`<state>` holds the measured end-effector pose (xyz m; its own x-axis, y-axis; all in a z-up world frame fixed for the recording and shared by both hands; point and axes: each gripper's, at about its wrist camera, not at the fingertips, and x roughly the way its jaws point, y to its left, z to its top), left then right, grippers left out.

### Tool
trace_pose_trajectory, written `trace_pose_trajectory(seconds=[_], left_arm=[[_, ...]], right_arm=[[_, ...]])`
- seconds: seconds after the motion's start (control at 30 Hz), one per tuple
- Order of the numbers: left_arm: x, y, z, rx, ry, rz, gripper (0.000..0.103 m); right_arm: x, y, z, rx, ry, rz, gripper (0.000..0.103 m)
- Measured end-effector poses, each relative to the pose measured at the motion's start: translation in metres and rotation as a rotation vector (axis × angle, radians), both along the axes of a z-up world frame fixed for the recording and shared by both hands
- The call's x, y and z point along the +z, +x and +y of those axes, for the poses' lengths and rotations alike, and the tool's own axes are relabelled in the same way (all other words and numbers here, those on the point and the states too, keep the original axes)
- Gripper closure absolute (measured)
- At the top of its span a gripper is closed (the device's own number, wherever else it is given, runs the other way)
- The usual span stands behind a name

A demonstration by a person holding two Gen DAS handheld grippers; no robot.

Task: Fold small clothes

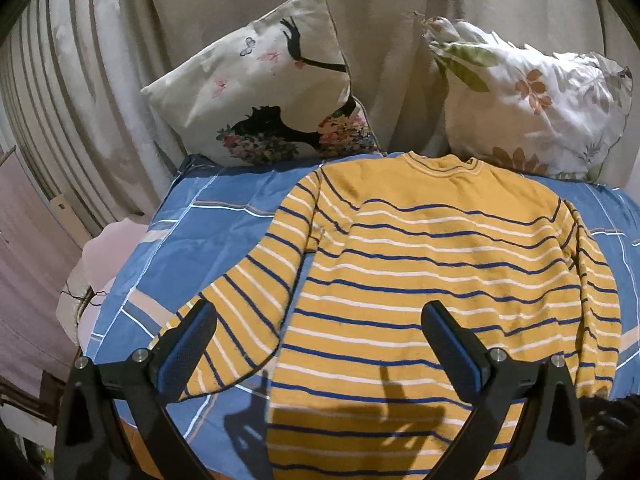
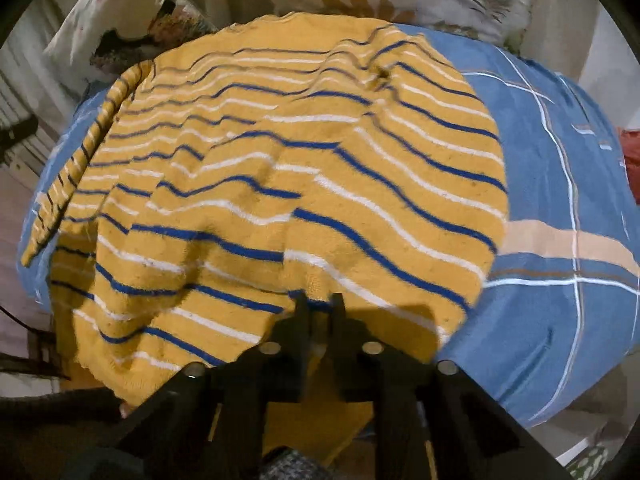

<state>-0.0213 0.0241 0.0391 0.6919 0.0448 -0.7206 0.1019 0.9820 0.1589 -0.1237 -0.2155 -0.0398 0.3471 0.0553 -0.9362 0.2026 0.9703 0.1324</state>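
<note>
The right gripper [image 2: 319, 300] has its 2 fingers pinched nearly together on the near hem of the yellow striped sweater [image 2: 280, 168], the knit rippling away from the grip. The left gripper [image 1: 318, 326] hangs with its jaws spread wide and holding nothing, above the sweater's lower body beside the left sleeve [image 1: 248, 288]. The sweater lies flat on the blue bedspread [image 1: 224, 204], its long axis running from the fingers toward the collar by the 2 pillows [image 1: 264, 92], so I judge the right hand better placed to start the fold.
</note>
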Motion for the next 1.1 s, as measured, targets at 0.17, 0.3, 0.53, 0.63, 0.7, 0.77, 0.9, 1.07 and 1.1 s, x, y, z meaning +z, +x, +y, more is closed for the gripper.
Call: trace_pose_trajectory(seconds=[0.17, 0.3, 0.53, 0.63, 0.7, 0.77, 0.9, 1.07, 1.1], left_arm=[[0.0, -0.002, -0.017, 0.005, 0.0, -0.001, 0.001], [-0.001, -0.006, -0.033, -0.001, 0.007, -0.001, 0.001], [0.001, -0.013, -0.057, -0.002, 0.033, -0.01, 0.001], [0.001, -0.014, -0.062, 0.001, 0.043, -0.011, 0.001], [0.001, -0.015, -0.065, 0.006, 0.051, -0.011, 0.001], [0.0, -0.015, -0.067, 0.008, 0.048, -0.007, 0.001], [-0.006, -0.012, -0.074, 0.007, 0.04, 0.014, 0.001], [-0.011, -0.011, -0.088, -0.018, 0.031, 0.033, 0.001], [-0.012, -0.011, -0.091, -0.024, 0.031, 0.034, 0.001]], right_arm=[[0.037, -0.021, -0.068, -0.144, 0.015, -0.085, 0.095], [0.057, -0.029, -0.154, -0.323, -0.065, -0.127, 0.095], [0.036, -0.018, -0.293, -0.612, -0.253, -0.086, 0.094], [0.027, -0.02, -0.327, -0.708, -0.241, -0.081, 0.094], [0.033, -0.03, -0.337, -0.76, -0.189, -0.123, 0.093], [0.041, -0.044, -0.336, -0.772, -0.128, -0.163, 0.086], [0.041, -0.076, -0.323, -0.772, 0.142, -0.248, 0.063], [0.007, -0.105, -0.286, -0.792, 0.475, -0.256, 0.056], [0.0, -0.106, -0.281, -0.808, 0.481, -0.241, 0.056]])
